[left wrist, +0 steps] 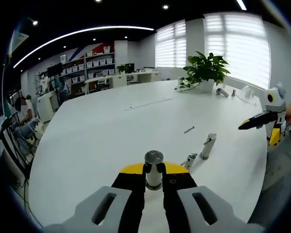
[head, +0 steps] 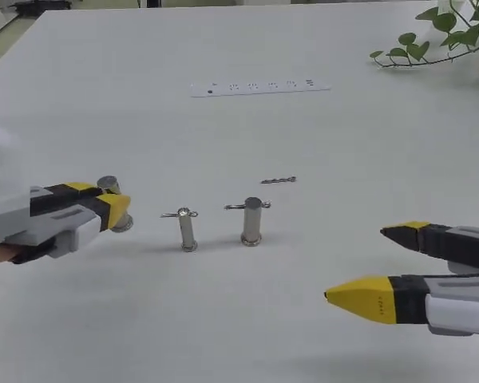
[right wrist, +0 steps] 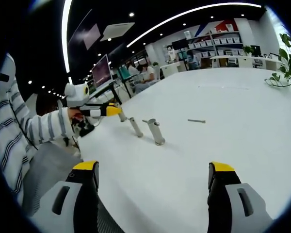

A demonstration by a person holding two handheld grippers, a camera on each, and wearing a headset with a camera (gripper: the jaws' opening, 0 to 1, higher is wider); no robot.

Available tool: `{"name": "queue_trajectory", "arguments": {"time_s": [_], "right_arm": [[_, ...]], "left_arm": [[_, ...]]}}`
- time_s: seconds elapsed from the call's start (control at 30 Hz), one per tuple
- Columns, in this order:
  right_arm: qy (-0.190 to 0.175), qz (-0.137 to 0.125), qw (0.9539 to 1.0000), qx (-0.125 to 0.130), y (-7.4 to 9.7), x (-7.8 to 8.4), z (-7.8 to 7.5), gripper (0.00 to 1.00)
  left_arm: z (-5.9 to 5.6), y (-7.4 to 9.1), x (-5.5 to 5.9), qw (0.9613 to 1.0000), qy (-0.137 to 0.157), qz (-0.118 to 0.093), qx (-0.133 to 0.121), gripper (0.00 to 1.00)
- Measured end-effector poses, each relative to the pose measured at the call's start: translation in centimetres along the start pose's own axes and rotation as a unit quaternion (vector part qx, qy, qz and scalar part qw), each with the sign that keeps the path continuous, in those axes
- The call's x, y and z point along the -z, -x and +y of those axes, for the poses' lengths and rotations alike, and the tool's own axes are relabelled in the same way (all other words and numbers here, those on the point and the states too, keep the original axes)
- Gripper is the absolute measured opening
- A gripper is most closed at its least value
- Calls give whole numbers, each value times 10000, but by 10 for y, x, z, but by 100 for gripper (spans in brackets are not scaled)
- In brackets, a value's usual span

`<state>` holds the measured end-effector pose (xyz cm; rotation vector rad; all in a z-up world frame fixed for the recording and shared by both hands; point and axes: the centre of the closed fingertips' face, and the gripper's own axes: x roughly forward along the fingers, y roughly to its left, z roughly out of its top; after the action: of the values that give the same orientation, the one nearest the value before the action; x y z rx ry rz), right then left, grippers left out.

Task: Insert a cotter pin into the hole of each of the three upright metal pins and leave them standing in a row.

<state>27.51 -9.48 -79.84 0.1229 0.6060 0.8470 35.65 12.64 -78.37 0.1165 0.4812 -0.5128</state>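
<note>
The left pin point(left wrist: 153, 169) is shiny bare metal; table point(head: 144, 136) smooth matt white; right tongs point(head: 355, 263) matt plastic.

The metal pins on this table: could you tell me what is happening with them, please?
The left gripper is shut on the leftmost metal pin. The middle pin and right-hand pin stand upright, each with a cotter pin through it. A loose cotter pin lies beyond them, and the right gripper hangs open.
</note>
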Motion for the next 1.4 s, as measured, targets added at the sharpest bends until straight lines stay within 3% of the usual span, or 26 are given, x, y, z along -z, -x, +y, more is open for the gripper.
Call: {"name": "queue_trajectory", "arguments": {"time_s": [0.4, 0.57, 0.73, 0.9, 1.1, 1.4], "right_arm": [[-40, 80, 9999, -47, 0, 6, 4, 94], [-38, 56, 10000, -39, 1, 4, 3, 94], [-22, 77, 10000, -49, 1, 4, 3, 94], [2, 137, 9999, -46, 1, 7, 2, 94], [-4, 161, 9999, -52, 0, 8, 2, 94], [130, 219, 9995, -164, -3, 7, 8, 94]], "left_arm": [[-38, 7, 12, 9995, 215, 144, 203, 11], [-51, 5, 16, 9993, 160, 172, 277, 11], [-66, -3, 25, 9984, -71, 334, 457, 11], [-74, -8, 34, 9972, -309, 428, 537, 11], [-77, -11, 36, 9976, -181, 403, 529, 11], [-83, -11, 46, 9961, -386, 526, 596, 11]]}}
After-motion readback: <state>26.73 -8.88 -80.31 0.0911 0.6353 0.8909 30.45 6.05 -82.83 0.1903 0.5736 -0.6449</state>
